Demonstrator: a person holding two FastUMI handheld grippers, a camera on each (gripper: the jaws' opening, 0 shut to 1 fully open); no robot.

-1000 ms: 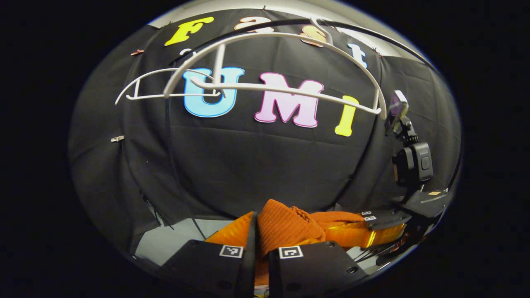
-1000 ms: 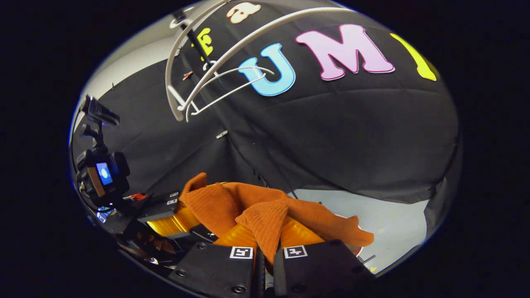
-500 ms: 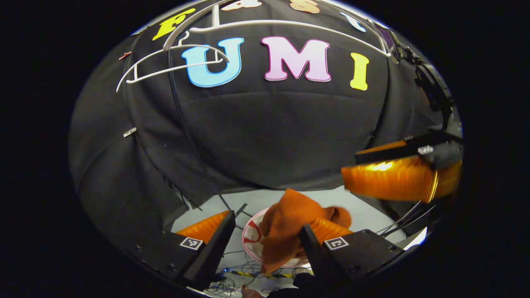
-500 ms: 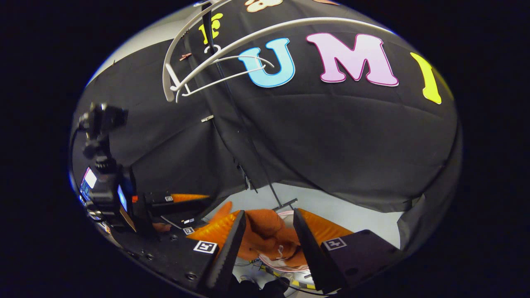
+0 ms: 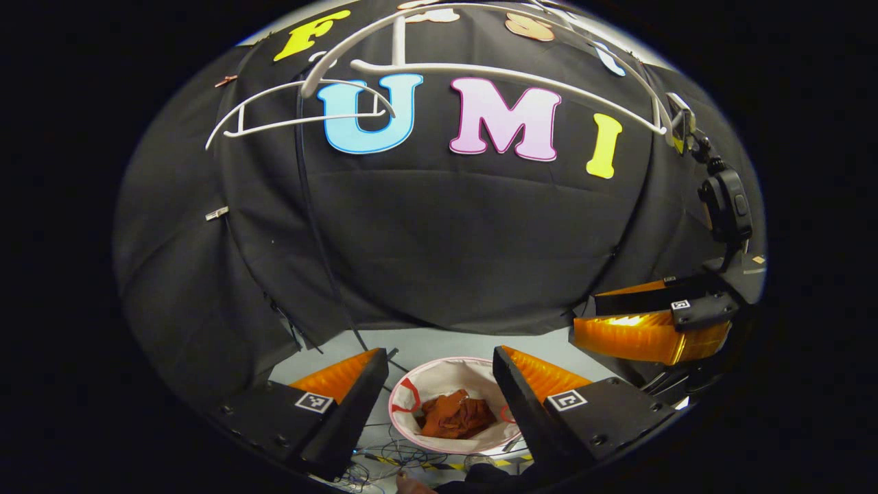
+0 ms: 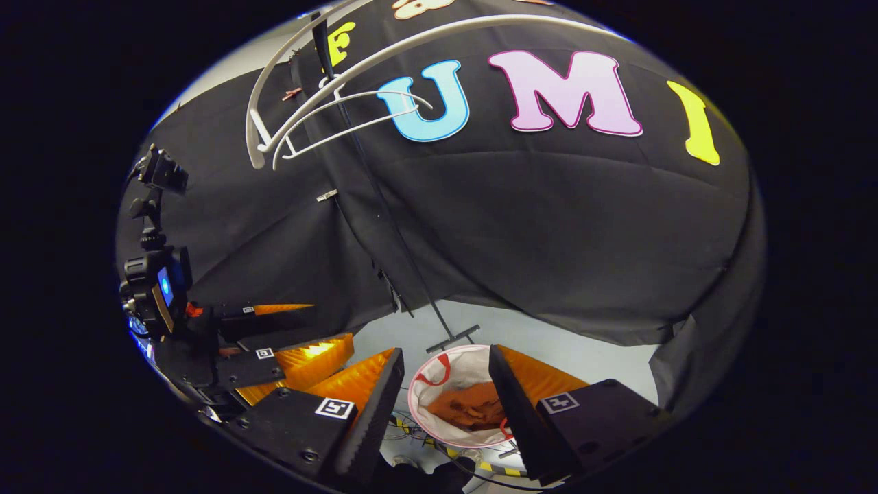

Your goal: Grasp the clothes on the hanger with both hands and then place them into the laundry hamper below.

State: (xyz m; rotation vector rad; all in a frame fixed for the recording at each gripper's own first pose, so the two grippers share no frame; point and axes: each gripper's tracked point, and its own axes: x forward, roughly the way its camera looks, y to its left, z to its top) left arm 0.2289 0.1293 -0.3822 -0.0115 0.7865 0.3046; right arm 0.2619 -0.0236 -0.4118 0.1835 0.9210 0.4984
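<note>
An orange knitted garment (image 5: 457,416) lies crumpled inside the white laundry hamper (image 5: 418,384) on the floor, seen between the fingers in the left gripper view. The same garment (image 6: 473,406) rests in the hamper (image 6: 439,363) in the right gripper view. My left gripper (image 5: 439,363) hangs open high above the hamper, nothing between its fingers. My right gripper (image 6: 444,362) is open too, also well above the hamper. The right gripper (image 5: 651,326) shows at the right of the left gripper view; the left gripper (image 6: 274,343) shows at the lower left of the right gripper view.
Two bare white hangers (image 5: 507,72) (image 5: 295,120) hang on a rail near the top, before the black cloth wall. A thin black stand pole (image 6: 391,213) runs down to the grey floor (image 6: 549,336). Cables (image 5: 384,456) lie beside the hamper.
Both grippers went from shut on the orange garment to open. The garment dropped away from the fingers and now lies in the hamper below. Both grippers rose slightly.
</note>
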